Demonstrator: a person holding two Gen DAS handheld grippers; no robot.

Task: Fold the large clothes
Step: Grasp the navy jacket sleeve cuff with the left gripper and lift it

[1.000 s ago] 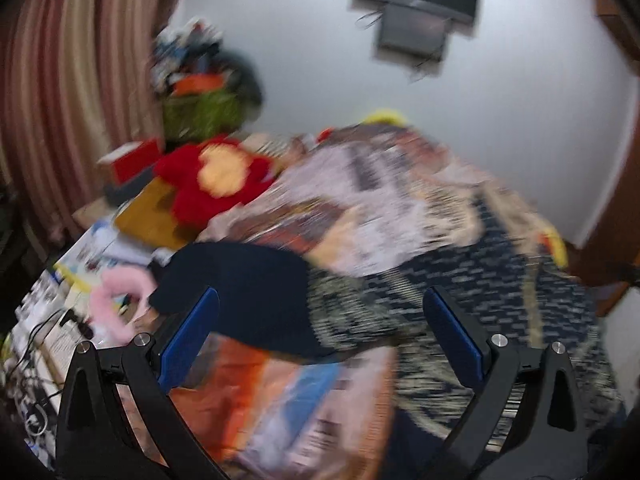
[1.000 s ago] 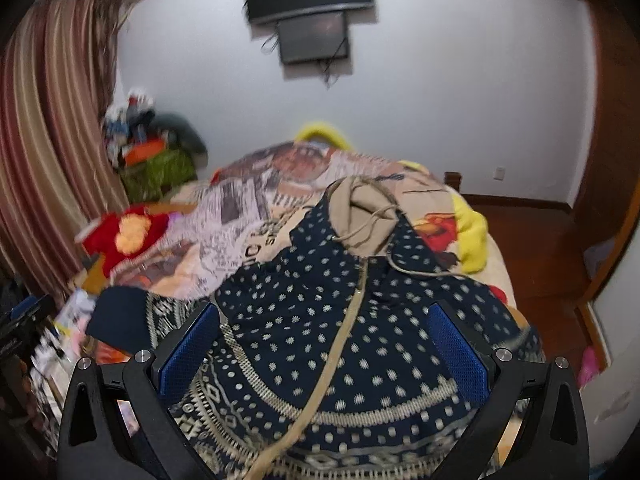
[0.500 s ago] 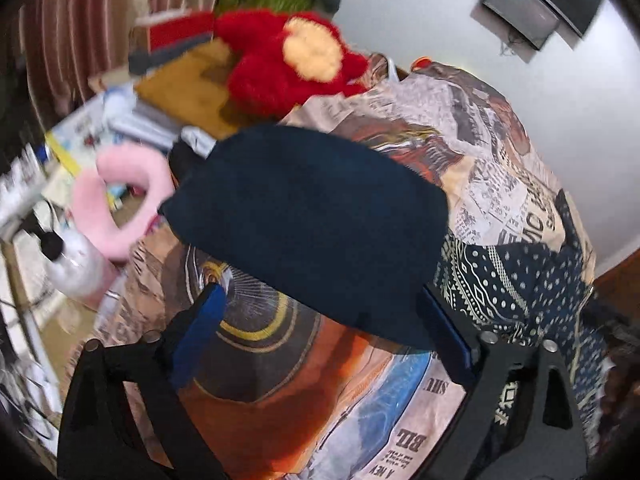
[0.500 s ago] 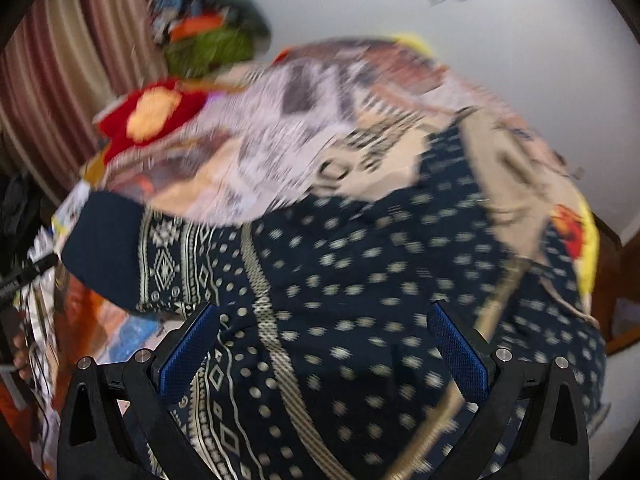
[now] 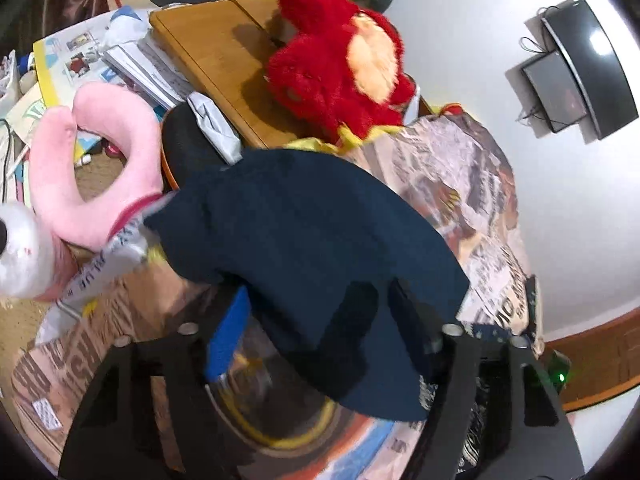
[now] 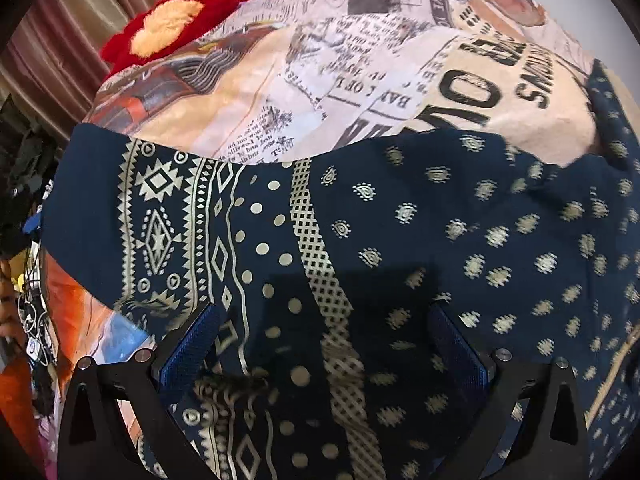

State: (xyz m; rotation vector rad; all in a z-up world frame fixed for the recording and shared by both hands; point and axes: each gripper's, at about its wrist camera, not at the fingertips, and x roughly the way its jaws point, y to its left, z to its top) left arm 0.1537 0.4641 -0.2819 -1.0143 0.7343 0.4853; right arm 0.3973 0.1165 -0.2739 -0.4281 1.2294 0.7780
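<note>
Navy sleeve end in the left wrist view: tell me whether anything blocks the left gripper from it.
Nothing visible blocks it. The navy sleeve end already lies between the left gripper fingers, whose jaws are closing; only the printed bedspread lies beneath.

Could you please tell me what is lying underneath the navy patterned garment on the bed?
Under the navy patterned garment lies a newspaper-print bedcover, showing above it and at the lower left. How the cover lies beneath the garment's middle cannot be seen, because the fabric covers it.
</note>
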